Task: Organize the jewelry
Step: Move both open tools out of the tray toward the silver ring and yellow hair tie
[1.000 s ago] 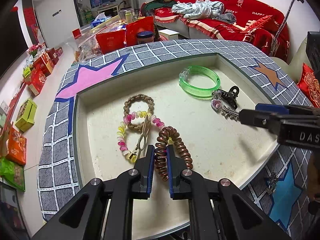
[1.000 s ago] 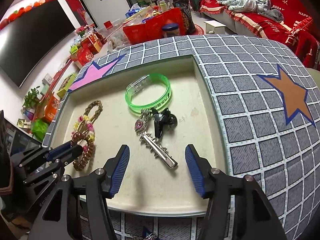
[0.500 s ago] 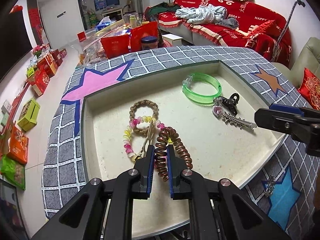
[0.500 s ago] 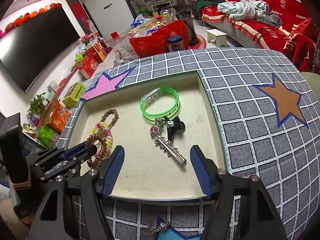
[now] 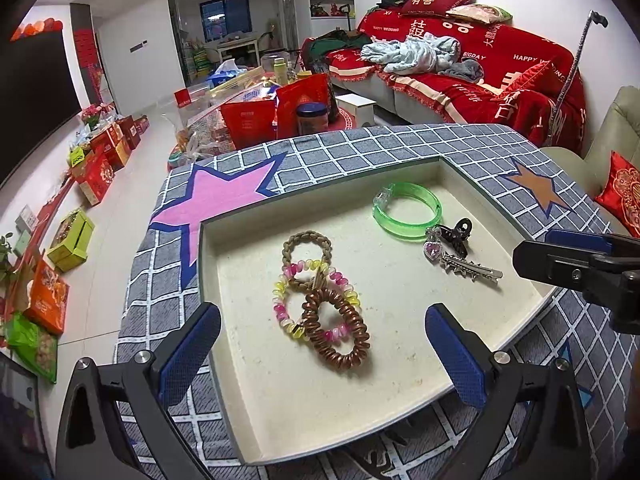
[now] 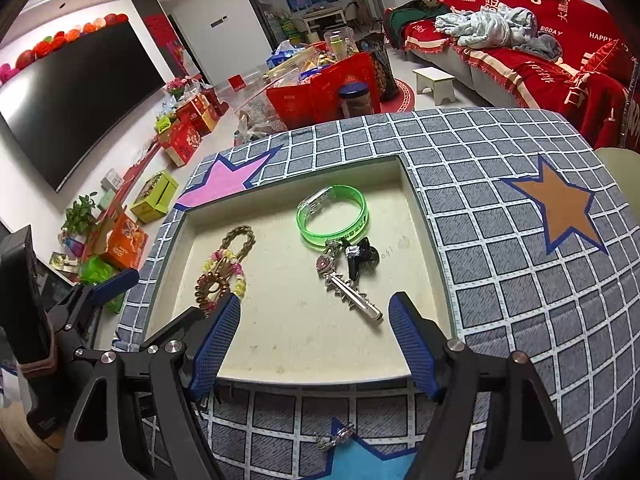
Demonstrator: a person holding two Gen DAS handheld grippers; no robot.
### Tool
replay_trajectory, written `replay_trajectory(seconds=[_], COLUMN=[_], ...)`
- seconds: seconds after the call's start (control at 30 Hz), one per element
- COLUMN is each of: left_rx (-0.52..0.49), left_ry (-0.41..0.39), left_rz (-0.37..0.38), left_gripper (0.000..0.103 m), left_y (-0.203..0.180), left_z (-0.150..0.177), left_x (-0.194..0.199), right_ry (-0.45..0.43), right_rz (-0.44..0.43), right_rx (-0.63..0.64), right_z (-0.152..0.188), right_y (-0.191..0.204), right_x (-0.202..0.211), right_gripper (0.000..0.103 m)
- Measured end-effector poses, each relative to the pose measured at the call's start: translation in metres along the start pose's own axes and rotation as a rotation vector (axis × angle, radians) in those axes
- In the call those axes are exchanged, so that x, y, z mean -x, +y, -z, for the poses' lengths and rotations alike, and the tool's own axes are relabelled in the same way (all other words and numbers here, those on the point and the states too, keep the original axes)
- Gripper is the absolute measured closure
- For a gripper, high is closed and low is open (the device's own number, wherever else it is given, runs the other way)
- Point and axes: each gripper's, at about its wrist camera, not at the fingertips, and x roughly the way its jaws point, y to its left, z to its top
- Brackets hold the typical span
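Note:
In the left wrist view my left gripper (image 5: 322, 314) hangs above the cream tray (image 5: 240, 360), its jaws opening wide and touching nothing. Below it a brown spiral hair tie (image 5: 338, 330) lies loose on the tray, overlapping a pink-and-yellow spiral tie (image 5: 280, 300) and a braided tan tie (image 5: 306, 240). Further right are a green bangle (image 5: 408, 210), a black claw clip (image 5: 456, 234), a pink heart charm (image 5: 432, 250) and a silver clip (image 5: 472, 268). My right gripper (image 6: 315, 304) is opening too, empty, just above the silver clip (image 6: 356, 300) at the tray's near edge.
The tray sits sunk into a grey grid cloth with stars (image 6: 520, 280). A small jewelled piece (image 6: 336, 436) lies on the cloth by the blue star, nearer than the tray. Boxes line the floor at left and a red-covered sofa (image 5: 480, 80) stands behind.
My left gripper has let go of the brown spiral tie, which now rests on the tray. Both grippers have lifted and drawn back. The right jaws have spread wider.

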Motion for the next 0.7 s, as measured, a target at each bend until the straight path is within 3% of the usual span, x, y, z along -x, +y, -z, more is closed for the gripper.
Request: replay_trajectory(seconds=[0.13, 0.23, 0.7], left_rx=[0.005, 0.009, 0.026], left_ry=[0.005, 0.005, 0.038], left_rz=[-0.006, -0.010, 0.032], left_gripper=[0.000, 0.000, 0.000], left_y=[0.002, 0.003, -0.001], left_z=[0.005, 0.010, 0.050], left_x=[0.007, 0.014, 0.043], right_ry=[-0.016, -0.035, -0.002], right_rz=[0.002, -0.011, 0.009], right_rx=[0.003, -0.018, -0.025], right_z=[0.005, 0.008, 0.042], right_y=[0.004, 0.002, -0.004], right_x=[0.009, 0.018, 0.043], right_gripper=[0.017, 0.000, 0.000])
